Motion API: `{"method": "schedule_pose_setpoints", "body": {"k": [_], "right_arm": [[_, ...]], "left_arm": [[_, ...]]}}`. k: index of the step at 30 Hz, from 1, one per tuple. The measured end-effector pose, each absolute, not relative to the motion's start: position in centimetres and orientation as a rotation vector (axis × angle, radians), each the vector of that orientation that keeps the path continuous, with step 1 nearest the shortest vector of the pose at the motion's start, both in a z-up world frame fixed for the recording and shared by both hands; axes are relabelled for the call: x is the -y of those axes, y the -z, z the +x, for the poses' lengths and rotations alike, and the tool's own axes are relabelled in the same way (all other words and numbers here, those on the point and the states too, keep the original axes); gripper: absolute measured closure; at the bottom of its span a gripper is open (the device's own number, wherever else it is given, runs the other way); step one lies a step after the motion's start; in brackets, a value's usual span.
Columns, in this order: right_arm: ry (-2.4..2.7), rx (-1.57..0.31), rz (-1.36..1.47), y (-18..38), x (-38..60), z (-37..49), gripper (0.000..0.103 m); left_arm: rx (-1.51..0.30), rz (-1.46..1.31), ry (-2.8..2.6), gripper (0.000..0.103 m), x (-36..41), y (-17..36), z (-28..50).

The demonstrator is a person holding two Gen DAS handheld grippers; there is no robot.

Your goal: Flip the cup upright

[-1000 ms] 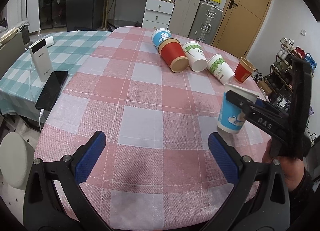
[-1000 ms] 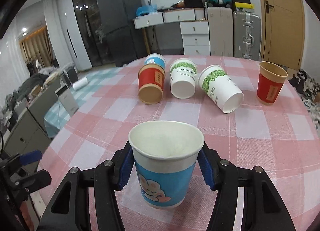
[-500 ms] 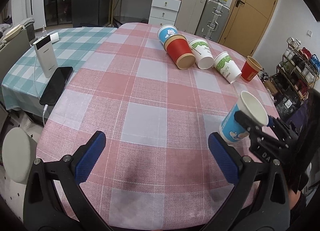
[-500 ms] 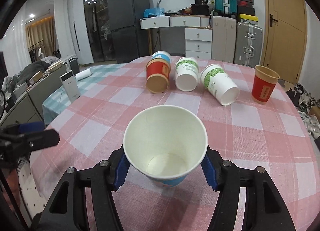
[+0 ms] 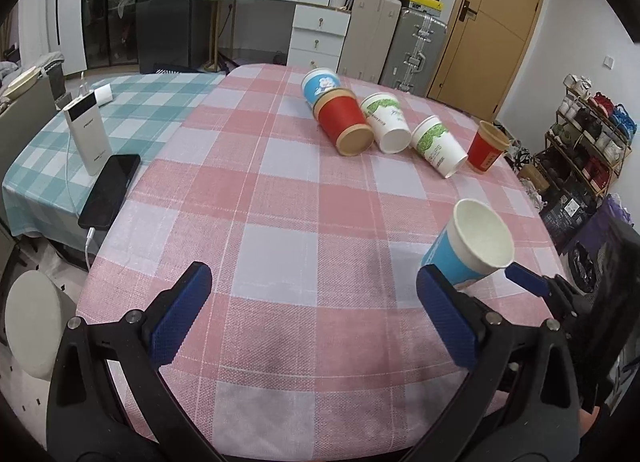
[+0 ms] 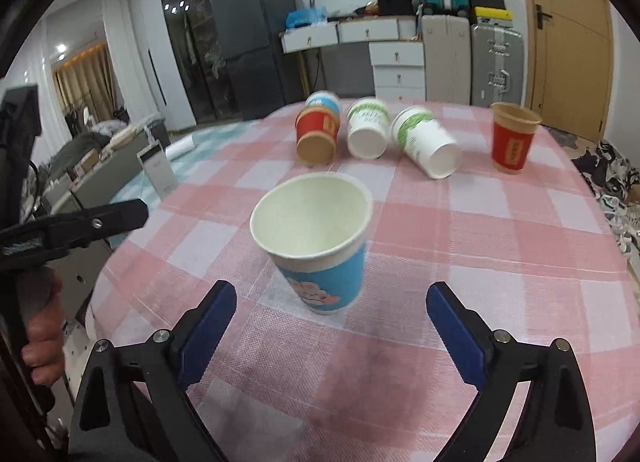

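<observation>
A blue paper cup (image 6: 320,246) with a cartoon print stands mouth-up on the pink checked tablecloth (image 6: 500,222), leaning a little; it also shows in the left wrist view (image 5: 468,250). My right gripper (image 6: 330,328) is open, its blue pads apart on either side of the cup and just short of it, not touching. My left gripper (image 5: 316,316) is open and empty over the near part of the table. Further back lie a red cup (image 5: 345,126), a blue cup (image 5: 320,84) and two green-printed white cups (image 5: 386,124) (image 5: 440,146) on their sides.
A red cup (image 6: 513,138) stands upright at the far right. A power bank (image 5: 86,134) and a black phone (image 5: 110,190) sit on the teal checked table at left. The table edge runs close behind the blue cup on the right.
My right gripper has opened and let go of the blue cup, which now rests on the cloth. The gripper has drawn back a little. The left gripper stays open.
</observation>
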State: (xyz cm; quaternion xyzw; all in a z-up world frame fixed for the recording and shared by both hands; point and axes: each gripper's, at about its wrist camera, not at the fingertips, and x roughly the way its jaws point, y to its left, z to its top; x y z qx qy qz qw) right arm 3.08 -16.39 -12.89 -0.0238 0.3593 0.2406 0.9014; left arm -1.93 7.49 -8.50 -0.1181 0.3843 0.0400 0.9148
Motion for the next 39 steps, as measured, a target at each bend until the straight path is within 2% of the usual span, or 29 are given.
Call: {"method": "schedule_pose_setpoints", "body": {"k": [4, 15, 39], "right_arm": [[-0.480, -0.656, 0.007, 9.8, 18.9, 1.6, 0.001], [-0.549, -0.506, -0.001, 3.3, 20.3, -1.9, 0.000], [-0.554, -0.493, 0.044, 3.2, 21.2, -3.6, 0.000]], "left_arm": [[-0.765, -0.226, -0.055, 0.001, -6.2, 7.1, -1.7], [-0.706, -0.150, 0.010, 0.001, -1.2, 3.6, -1.8], [-0.667, -0.143, 0.021, 0.001, 0.4, 1.9, -3.6]]}}
